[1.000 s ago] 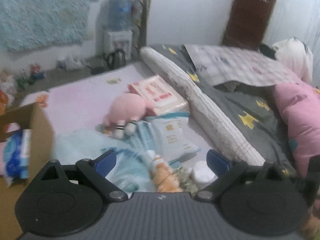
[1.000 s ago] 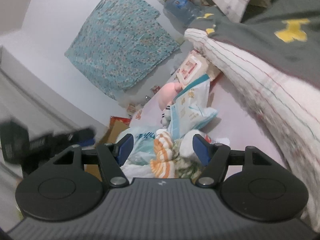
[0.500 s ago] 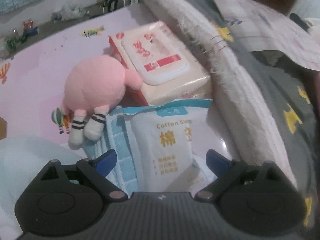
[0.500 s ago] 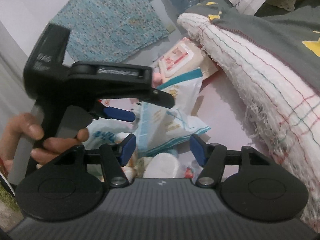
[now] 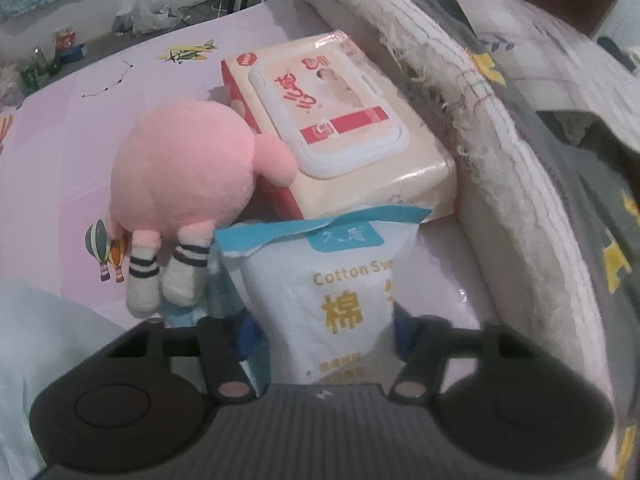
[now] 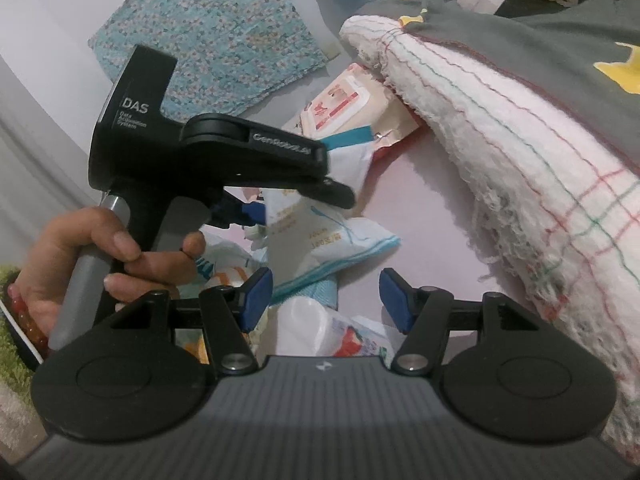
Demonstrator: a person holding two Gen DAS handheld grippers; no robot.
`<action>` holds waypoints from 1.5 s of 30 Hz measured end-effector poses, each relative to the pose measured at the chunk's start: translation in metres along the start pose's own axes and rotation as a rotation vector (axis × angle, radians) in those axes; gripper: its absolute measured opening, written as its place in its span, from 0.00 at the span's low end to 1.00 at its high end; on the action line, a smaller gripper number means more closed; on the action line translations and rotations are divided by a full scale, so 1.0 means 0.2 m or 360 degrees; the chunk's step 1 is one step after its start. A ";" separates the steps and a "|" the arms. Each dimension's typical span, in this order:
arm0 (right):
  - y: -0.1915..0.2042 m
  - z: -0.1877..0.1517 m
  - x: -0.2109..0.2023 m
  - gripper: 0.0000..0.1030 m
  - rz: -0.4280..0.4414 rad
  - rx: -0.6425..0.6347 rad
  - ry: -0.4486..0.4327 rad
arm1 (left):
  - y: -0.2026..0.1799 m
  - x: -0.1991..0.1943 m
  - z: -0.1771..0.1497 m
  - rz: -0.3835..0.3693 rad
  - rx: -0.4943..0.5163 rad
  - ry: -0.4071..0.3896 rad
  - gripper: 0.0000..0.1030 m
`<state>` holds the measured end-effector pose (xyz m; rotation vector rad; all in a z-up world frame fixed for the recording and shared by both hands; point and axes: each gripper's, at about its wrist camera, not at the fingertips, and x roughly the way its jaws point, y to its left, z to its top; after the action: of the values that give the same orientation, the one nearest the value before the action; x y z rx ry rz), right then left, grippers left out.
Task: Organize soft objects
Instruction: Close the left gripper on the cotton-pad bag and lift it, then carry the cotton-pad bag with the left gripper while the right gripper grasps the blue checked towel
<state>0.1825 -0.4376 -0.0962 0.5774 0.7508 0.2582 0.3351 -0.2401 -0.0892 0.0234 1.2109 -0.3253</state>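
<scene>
The left gripper (image 5: 322,330) points steeply down, its jaws closing on the crinkled white cotton pack (image 5: 344,280) between its blue pads. The pack lies on the pink sheet (image 5: 60,152), just beside a round pink plush (image 5: 180,176) and a glossy rectangular wipes pack (image 5: 340,136). The right gripper (image 6: 325,298) hovers spread over a white bottle (image 6: 304,328). A hand (image 6: 100,264) grips the left handle.

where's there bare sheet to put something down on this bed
Bare pink bed sheet lies left of the pink plush toy, and between the white cotton-swab bag and the rolled checked blanket. The middle is crowded with packs.
</scene>
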 end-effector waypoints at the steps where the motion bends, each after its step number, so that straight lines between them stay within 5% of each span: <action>1: 0.00 0.00 -0.01 0.58 0.0001 0.0004 -0.0004 | 0.01 -0.01 0.00 -0.0030 -0.0021 -0.0007 0.46; 5: -0.03 -0.02 -0.08 0.58 0.0049 0.0038 -0.0021 | 0.06 -0.08 -0.01 -0.0141 -0.0112 -0.0042 0.37; 16: -0.04 -0.06 -0.28 0.58 0.0064 0.0120 -0.0122 | 0.11 -0.38 -0.07 -0.0428 -0.0204 -0.0196 0.35; 25: 0.07 -0.02 -0.31 0.58 0.0087 0.0050 -0.0088 | 0.22 -0.73 -0.16 -0.0458 -0.0210 -0.0435 0.35; 37: 0.28 0.30 0.10 0.58 0.0045 -0.0178 0.0276 | 0.56 -0.99 -0.29 -0.0345 -0.0360 -0.0605 0.35; 45: 0.36 0.38 0.60 0.58 -0.0195 -0.0338 0.0608 | 0.77 -1.00 -0.37 -0.0346 -0.0468 -0.0614 0.35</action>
<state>0.3200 -0.3594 -0.0768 0.2802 1.1086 0.3352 0.2455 -0.0325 0.0441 -0.4112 0.8676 -0.3205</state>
